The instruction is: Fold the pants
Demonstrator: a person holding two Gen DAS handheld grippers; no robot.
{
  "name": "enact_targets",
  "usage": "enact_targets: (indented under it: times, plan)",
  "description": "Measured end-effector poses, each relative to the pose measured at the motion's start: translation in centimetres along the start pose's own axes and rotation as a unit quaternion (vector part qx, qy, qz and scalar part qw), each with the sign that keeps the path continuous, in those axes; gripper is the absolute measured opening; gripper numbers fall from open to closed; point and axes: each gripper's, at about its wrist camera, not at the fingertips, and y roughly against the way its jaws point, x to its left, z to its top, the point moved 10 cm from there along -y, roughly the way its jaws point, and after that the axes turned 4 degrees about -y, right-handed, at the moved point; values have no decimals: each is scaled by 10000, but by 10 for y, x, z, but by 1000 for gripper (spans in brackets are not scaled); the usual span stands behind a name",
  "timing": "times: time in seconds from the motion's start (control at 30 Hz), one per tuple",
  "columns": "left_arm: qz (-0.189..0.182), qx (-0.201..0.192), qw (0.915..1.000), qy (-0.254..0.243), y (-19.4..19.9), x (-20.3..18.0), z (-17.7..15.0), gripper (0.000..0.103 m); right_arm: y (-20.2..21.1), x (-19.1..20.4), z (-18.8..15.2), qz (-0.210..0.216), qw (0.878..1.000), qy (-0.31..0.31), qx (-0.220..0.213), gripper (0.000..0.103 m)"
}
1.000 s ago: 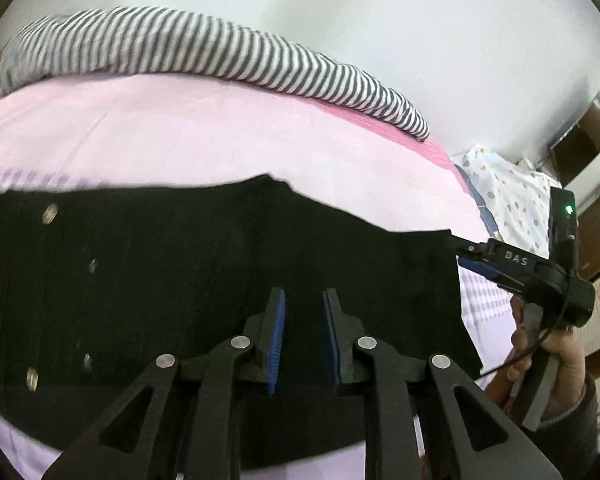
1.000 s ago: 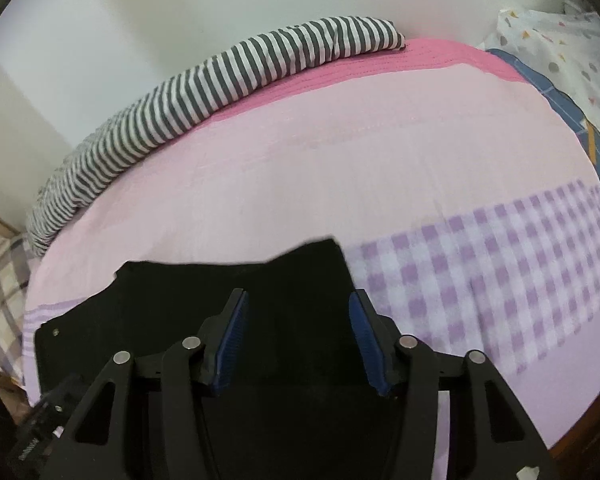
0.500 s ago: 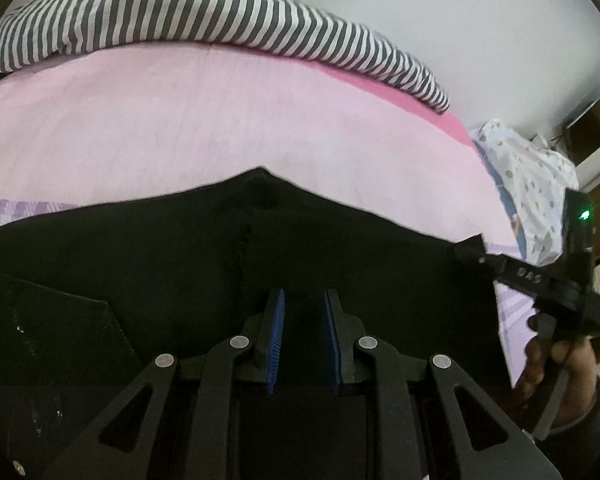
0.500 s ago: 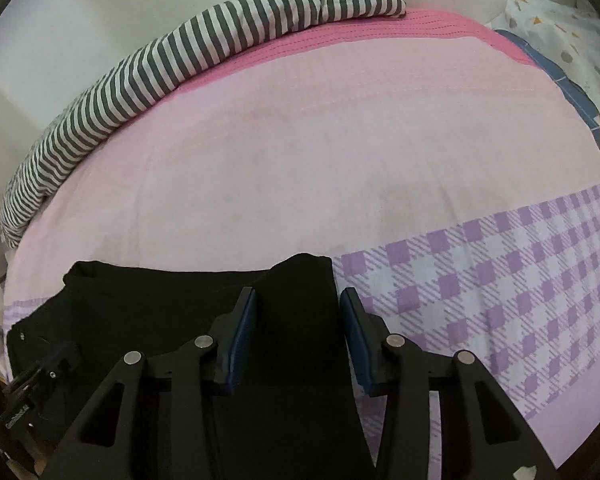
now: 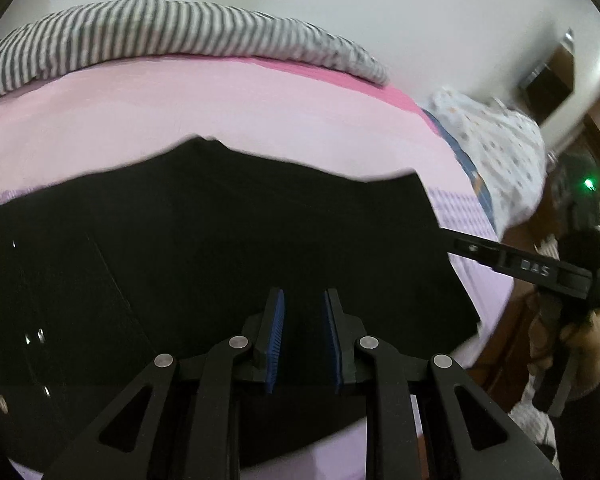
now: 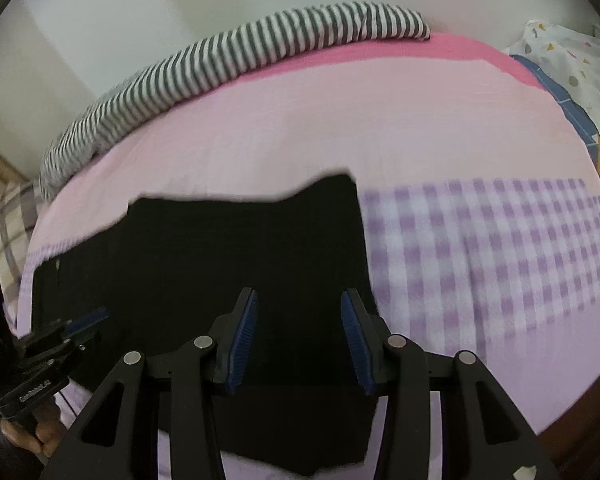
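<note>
Black pants (image 5: 220, 240) lie spread flat on the pink bed sheet (image 5: 180, 108), their buttons and a pocket at the left. My left gripper (image 5: 302, 292) hovers over their middle, its blue pads a narrow gap apart with no cloth visibly pinched. In the right wrist view the pants (image 6: 220, 248) end in a raised corner beside purple checks (image 6: 480, 248). My right gripper (image 6: 298, 292) is open wide above that end. The right gripper's finger (image 5: 484, 252) reaches the pants' right edge. The left gripper (image 6: 80, 324) sits at their near left edge.
A grey-striped cloth (image 5: 160, 36) (image 6: 240, 60) runs along the wall at the back of the bed. A dotted white pillow (image 5: 496, 148) (image 6: 580, 64) lies off the right end and a plaid pillow (image 6: 8, 220) at the left. A hand (image 5: 580, 344) holds the right gripper's handle.
Both views have shifted over the pants. The waist buttons slid out of the left view, then back in at the left. The right jaws have narrowed a little.
</note>
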Motion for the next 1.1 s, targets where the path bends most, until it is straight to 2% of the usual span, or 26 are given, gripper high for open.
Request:
enact_targets:
  times: [0.2, 0.3, 0.5, 0.73, 0.83, 0.87, 0.9, 1.03, 1.1]
  plan:
    - [-92, 315, 9994, -88, 2, -10, -39, 23, 10, -4, -49, -31, 9997, 8, 258, 41]
    - [-91, 437, 9990, 30, 0, -5, -52, 23, 15, -2, -65, -212, 9992, 221, 262, 41]
    - [-55, 364, 9993, 86, -1, -1, -57, 23, 0, -4, -78, -504, 9971, 426, 389, 44]
    - [-155, 297, 9991, 262, 0, 4, -55, 23, -2, -4, -78, -586, 9963, 481, 394, 48]
    - [-128, 224, 9987, 443, 8, 11, -52, 29, -5, 2, -76, -445, 9975, 389, 396, 60]
    - [-158, 177, 9984, 517, 13, 13, -51, 36, -4, 3, -76, -423, 9977, 370, 380, 62]
    - [-198, 96, 9979, 612, 20, 16, -50, 41, -4, 5, -75, -432, 9976, 393, 371, 62]
    - [-322, -353, 9928, 1099, 57, 40, -45, 47, 3, 10, -68, -354, 9986, 289, 262, 63]
    - [-411, -585, 9863, 1487, 80, 59, -47, 51, 11, 15, -61, -207, 9995, 171, 140, 66]
